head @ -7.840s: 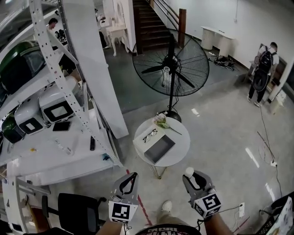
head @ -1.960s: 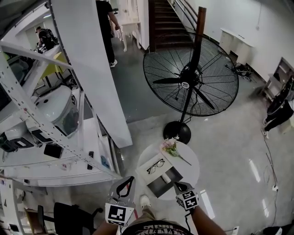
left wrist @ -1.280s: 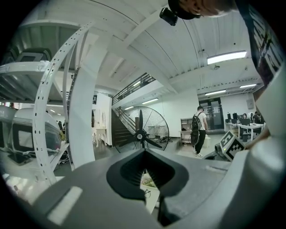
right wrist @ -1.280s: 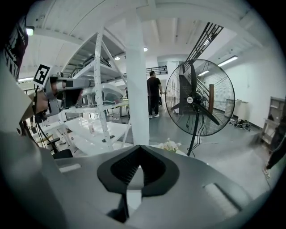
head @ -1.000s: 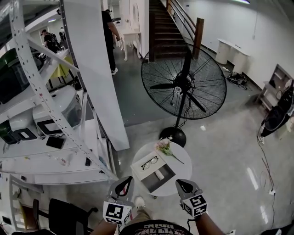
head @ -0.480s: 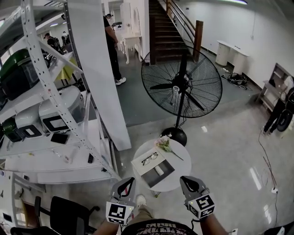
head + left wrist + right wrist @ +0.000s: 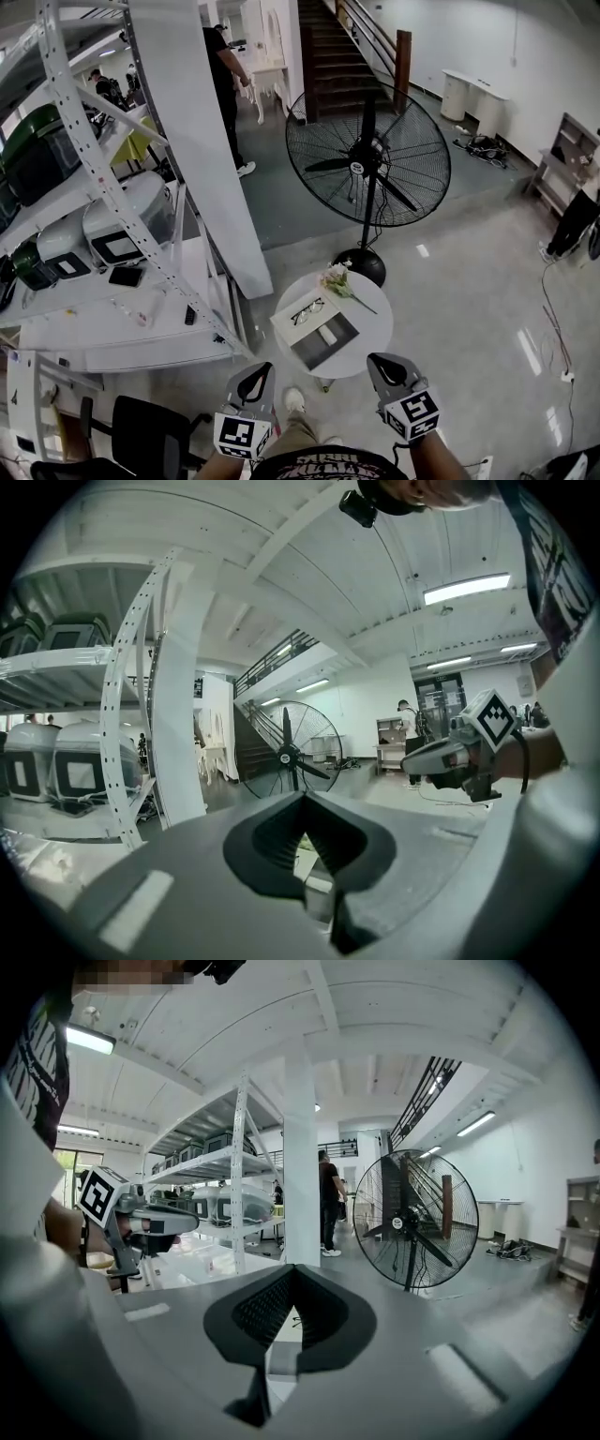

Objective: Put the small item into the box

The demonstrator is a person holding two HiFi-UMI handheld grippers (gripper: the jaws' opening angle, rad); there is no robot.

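Observation:
A round white table (image 7: 370,323) carries an open dark grey box (image 7: 323,339) with a small white item (image 7: 327,334) lying inside it. Beside the box lies its white lid (image 7: 298,317) with a pair of glasses (image 7: 306,311) on top. A small bunch of flowers (image 7: 336,278) rests at the table's far edge. My left gripper (image 7: 261,368) and right gripper (image 7: 380,360) hover side by side short of the table, both shut and holding nothing. In the gripper views the left gripper (image 7: 302,795) and right gripper (image 7: 293,1267) show their jaw tips meeting.
A large floor fan (image 7: 367,164) stands just beyond the table. A white column (image 7: 202,141) and a metal rack (image 7: 103,187) with cases fill the left. A black chair (image 7: 150,431) sits at lower left. People stand at the back by the stairs (image 7: 328,37).
The white item once held in my right gripper now lies in the box. Both grippers have drawn back from the table and stay shut.

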